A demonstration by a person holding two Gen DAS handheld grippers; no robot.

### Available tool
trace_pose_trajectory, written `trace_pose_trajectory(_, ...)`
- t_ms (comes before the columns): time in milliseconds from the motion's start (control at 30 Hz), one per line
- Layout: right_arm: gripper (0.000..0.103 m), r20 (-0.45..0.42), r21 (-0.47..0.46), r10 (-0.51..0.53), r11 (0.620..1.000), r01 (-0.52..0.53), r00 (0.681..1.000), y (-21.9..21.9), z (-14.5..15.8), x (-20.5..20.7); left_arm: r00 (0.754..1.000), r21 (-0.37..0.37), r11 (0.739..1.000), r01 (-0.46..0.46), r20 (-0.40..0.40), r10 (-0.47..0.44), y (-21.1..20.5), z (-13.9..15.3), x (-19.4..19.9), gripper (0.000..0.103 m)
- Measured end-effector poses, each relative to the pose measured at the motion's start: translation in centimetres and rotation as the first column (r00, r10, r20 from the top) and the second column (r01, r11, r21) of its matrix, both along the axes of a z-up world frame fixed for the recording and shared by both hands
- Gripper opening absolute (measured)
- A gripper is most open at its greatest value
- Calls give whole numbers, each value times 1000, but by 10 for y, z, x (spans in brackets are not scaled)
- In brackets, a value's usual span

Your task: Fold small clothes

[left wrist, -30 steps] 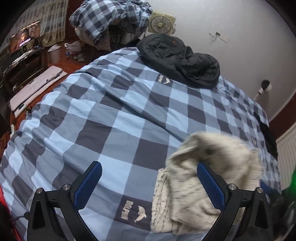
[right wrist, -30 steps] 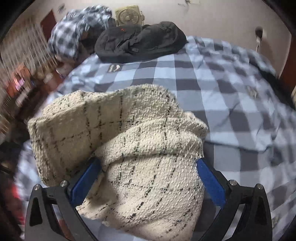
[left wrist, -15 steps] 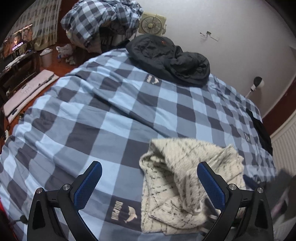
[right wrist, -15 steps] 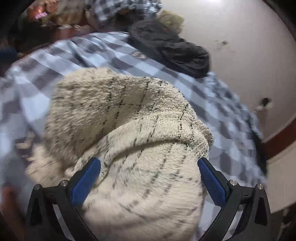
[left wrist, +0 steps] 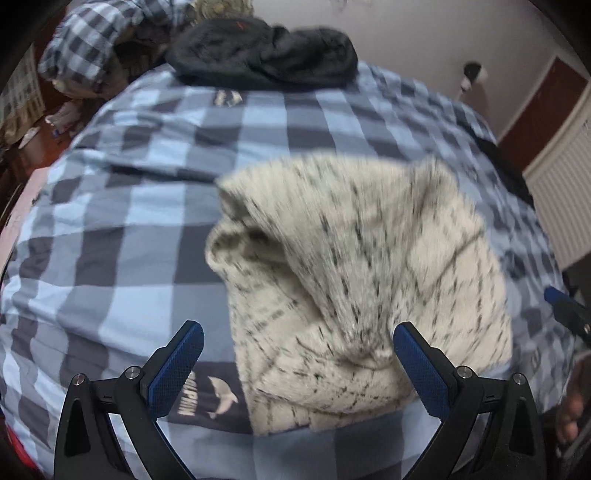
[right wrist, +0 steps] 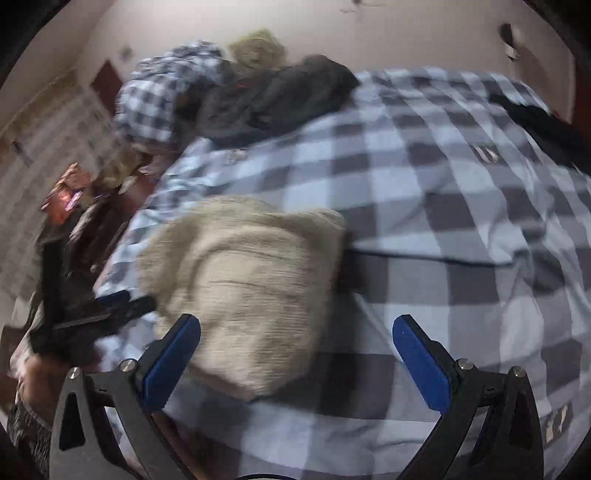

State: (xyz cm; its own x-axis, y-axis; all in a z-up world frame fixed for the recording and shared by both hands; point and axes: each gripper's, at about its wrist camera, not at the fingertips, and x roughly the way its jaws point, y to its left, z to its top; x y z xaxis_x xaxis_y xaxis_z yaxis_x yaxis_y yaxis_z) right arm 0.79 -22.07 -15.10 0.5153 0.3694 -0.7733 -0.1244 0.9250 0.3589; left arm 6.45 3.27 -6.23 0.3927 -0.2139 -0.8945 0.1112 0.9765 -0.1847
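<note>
A cream knit garment with thin black check lines [left wrist: 354, 273] lies bunched on the blue checked bedcover [left wrist: 122, 206]. My left gripper [left wrist: 299, 365] is open, its jaws wide apart, just short of the garment's near edge. My right gripper [right wrist: 295, 354] is open and empty; the garment [right wrist: 243, 291] lies ahead of it to the left, touching neither jaw. The left gripper [right wrist: 92, 314] shows at the left of the right wrist view, and a blue tip of the right gripper [left wrist: 565, 306] shows at the right edge of the left wrist view. Both views are blurred.
A black jacket [left wrist: 266, 55] lies at the far end of the bed, with a checked bundle [left wrist: 96, 40] beyond it to the left. A dark item [right wrist: 543, 122] lies at the bed's far right. A white wall [left wrist: 424, 33] stands behind.
The right gripper has let go of the garment and pulled back to the right; it now lies on the bed. The left gripper has swung right, toward the garment.
</note>
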Motion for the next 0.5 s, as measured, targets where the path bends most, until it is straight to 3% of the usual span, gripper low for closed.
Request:
trace_pose_trajectory(67, 102, -66, 31, 37, 999, -35, 997, 6, -17, 10, 999, -13, 1000, 4, -42, -4, -2, -13, 1, 103)
trace_pose_trajectory(167, 102, -130, 92, 93, 992, -81, 987, 19, -41, 33, 991, -113, 993, -33, -130, 18, 4, -39, 5, 103)
trace_pose_trajectory(267, 102, -195, 211, 149, 972, -106, 969, 27, -56, 50, 965, -260, 955, -143, -251, 76, 21, -67, 9, 103)
trace_pose_trajectory(333, 102, -256, 357, 220, 927, -119, 941, 33, -76, 61, 944, -347, 913, -217, -312, 105, 32, -85, 9, 103)
trace_pose_trajectory(400, 102, -303, 443, 265, 890, -111, 915, 35, -86, 67, 932, -403, 879, -256, -345, 113, 38, -97, 8, 103)
trace_pose_trajectory(500, 102, -326, 497, 276, 863, -84, 904, 36, -93, 70, 936, -425, 870, -250, -337, 104, 37, -99, 11, 103)
